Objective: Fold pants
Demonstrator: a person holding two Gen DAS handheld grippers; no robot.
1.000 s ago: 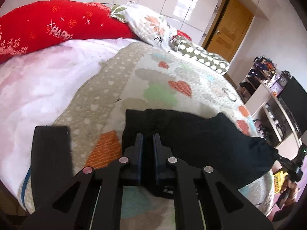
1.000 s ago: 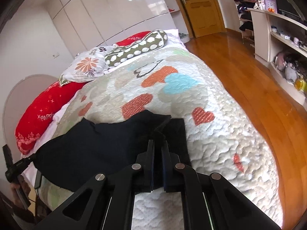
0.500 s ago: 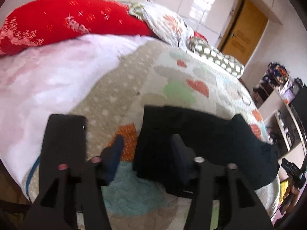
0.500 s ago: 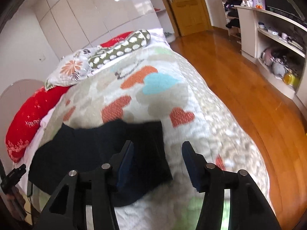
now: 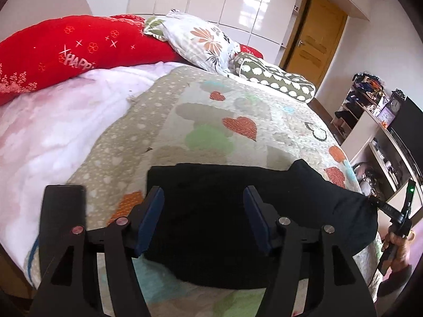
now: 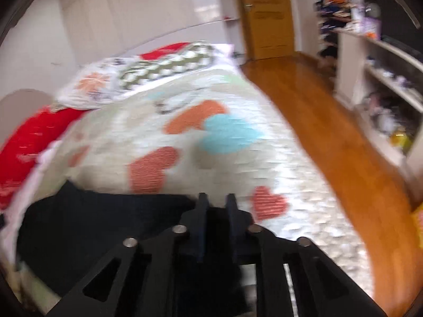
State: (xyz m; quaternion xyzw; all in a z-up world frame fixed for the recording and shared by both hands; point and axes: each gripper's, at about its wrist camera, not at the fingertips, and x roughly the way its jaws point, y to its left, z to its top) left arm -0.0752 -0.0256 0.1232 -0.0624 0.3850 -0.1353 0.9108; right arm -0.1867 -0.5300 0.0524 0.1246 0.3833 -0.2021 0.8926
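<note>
Black pants (image 5: 238, 211) lie folded on the heart-patterned quilt (image 5: 211, 121) near the bed's near edge. My left gripper (image 5: 203, 200) is open, its blue-padded fingers (image 5: 152, 211) wide apart just above the pants' left end, holding nothing. In the blurred right wrist view the pants (image 6: 92, 227) spread to the left. My right gripper (image 6: 216, 203) sits over their right end with fingers nearly together; a narrow gap shows between them and I cannot tell if cloth is pinched. The right gripper also shows in the left wrist view (image 5: 396, 211) at the far right.
A red pillow (image 5: 66, 50), a floral pillow (image 5: 195, 39) and a green dotted bolster (image 5: 275, 79) lie at the bed's head. A dark flat object (image 5: 63, 211) lies on the bed's left edge. Wooden floor (image 6: 330, 132), shelves (image 6: 383, 84) and a door (image 6: 264, 13) are to the right.
Both grippers let go of the pants and opened half a second ago. The left one has opened wider still. The right one has closed to a narrow gap and is moving, blurring its view.
</note>
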